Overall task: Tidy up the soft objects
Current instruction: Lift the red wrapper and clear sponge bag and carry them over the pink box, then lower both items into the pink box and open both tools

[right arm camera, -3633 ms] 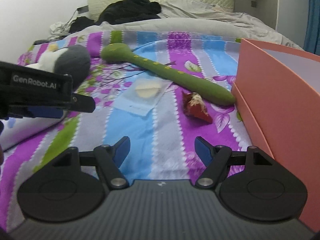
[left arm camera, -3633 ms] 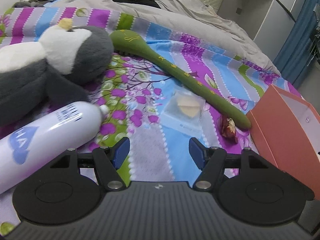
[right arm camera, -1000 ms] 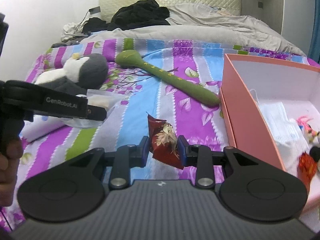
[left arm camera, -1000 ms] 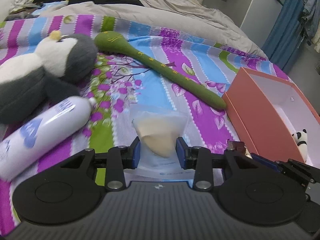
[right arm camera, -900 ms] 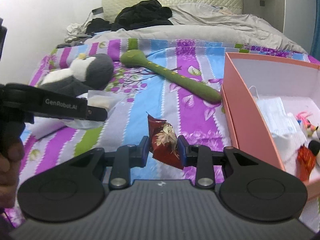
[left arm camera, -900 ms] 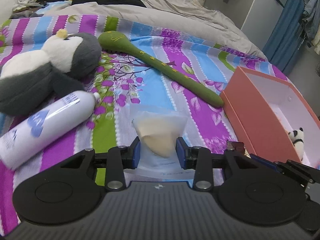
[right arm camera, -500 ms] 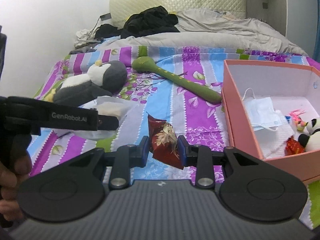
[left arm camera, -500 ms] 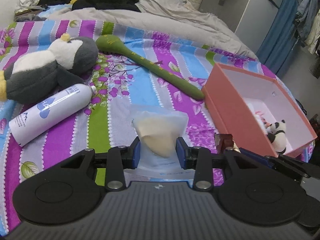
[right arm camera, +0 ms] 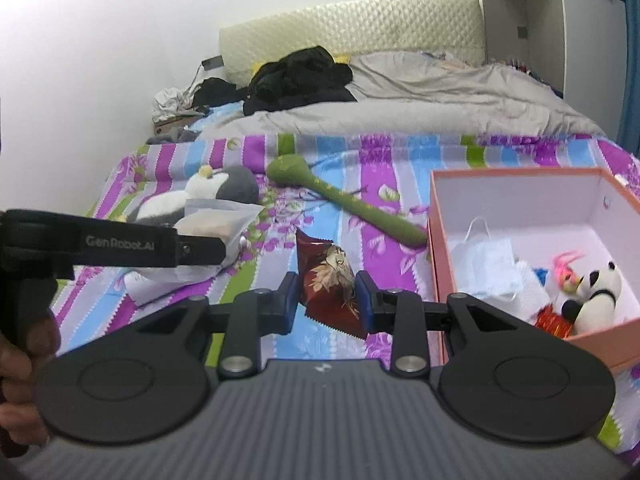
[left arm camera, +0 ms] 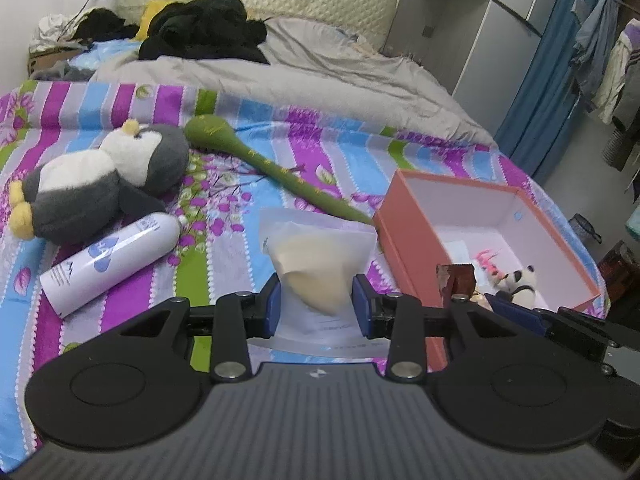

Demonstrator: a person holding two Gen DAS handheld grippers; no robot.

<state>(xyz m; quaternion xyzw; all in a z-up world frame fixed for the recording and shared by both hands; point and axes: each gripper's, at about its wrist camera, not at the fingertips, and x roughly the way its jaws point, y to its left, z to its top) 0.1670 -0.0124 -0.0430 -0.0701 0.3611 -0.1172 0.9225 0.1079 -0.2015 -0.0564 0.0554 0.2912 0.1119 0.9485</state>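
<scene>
My left gripper (left arm camera: 316, 306) is shut on a clear plastic bag with cream sponges (left arm camera: 316, 264), held above the striped bedspread. My right gripper (right arm camera: 326, 300) is shut on a dark red snack packet (right arm camera: 330, 280), held up left of the pink box (right arm camera: 438, 248). The box (left arm camera: 404, 232) holds a face mask (right arm camera: 490, 260), a small panda toy (right arm camera: 596, 292) and other small items. The left gripper and its bag (right arm camera: 218, 220) show at the left of the right wrist view. The right gripper's packet (left arm camera: 456, 278) shows in the left wrist view.
A grey and white penguin plush (left arm camera: 100, 184), a white spray bottle (left arm camera: 112, 260) and a long green plush stick (left arm camera: 272, 172) lie on the bed. A grey duvet (left arm camera: 320, 80) and dark clothes (left arm camera: 204, 32) lie behind. A wardrobe (left arm camera: 472, 28) stands at the right.
Both grippers closed on their items and lifted them off the bed. They have kept rising and pulling back, so the box interior now shows.
</scene>
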